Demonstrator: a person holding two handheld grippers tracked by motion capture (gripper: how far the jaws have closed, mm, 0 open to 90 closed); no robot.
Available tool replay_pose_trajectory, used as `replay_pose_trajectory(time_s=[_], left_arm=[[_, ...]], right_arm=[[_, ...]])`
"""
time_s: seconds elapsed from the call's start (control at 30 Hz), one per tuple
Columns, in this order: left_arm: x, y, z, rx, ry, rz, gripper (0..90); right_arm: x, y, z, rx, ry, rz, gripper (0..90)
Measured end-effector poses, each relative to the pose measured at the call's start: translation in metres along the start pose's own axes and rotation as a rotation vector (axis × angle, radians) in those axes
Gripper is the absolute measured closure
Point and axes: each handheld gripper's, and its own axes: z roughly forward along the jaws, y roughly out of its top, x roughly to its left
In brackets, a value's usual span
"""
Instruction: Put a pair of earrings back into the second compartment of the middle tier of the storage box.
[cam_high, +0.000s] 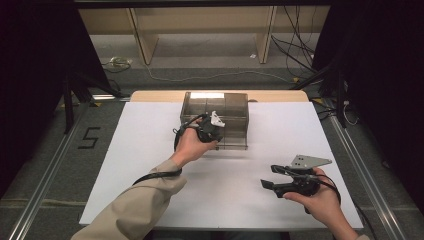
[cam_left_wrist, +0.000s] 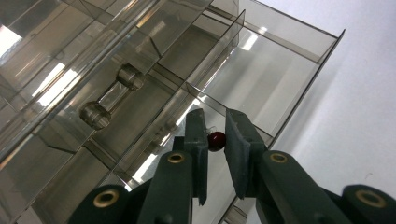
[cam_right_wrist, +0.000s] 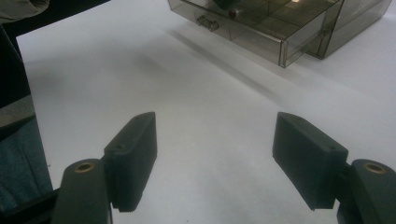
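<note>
A smoky clear plastic drawer box (cam_high: 220, 106) stands at the back middle of the white table (cam_high: 150, 165), its drawer (cam_left_wrist: 280, 70) pulled out toward me. My left gripper (cam_high: 212, 125) hangs over the open drawer, and its jaws (cam_left_wrist: 215, 116) are nearly closed, pinching a small dark red bead (cam_left_wrist: 216, 141) above a divided compartment. The drawer's clear bar handle (cam_left_wrist: 112, 95) lies to the left of the jaws. My right gripper (cam_high: 266, 176) rests low at the front right, jaws (cam_right_wrist: 215, 158) wide apart with only bare table between them. The box (cam_right_wrist: 280, 32) lies far ahead of it.
Thin dividers (cam_left_wrist: 219, 46) split the drawer into several compartments. Behind the table are wooden shelf legs (cam_high: 142, 40) and loose cables (cam_high: 295, 45) on the floor. A painted 5 (cam_high: 89, 137) marks the floor at the left, and metal rails (cam_high: 360, 170) run along both sides.
</note>
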Motion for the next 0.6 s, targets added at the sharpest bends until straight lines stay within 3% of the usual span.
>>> replay_pose_trajectory(time_s=[0.6], left_arm=[[0.0022, -0.0018, 0.0092, 0.022, -0.002, 0.007, 78.3]], right_arm=[[0.0001, -0.0001, -0.0002, 0.003, 0.000, 0.001, 31.3]])
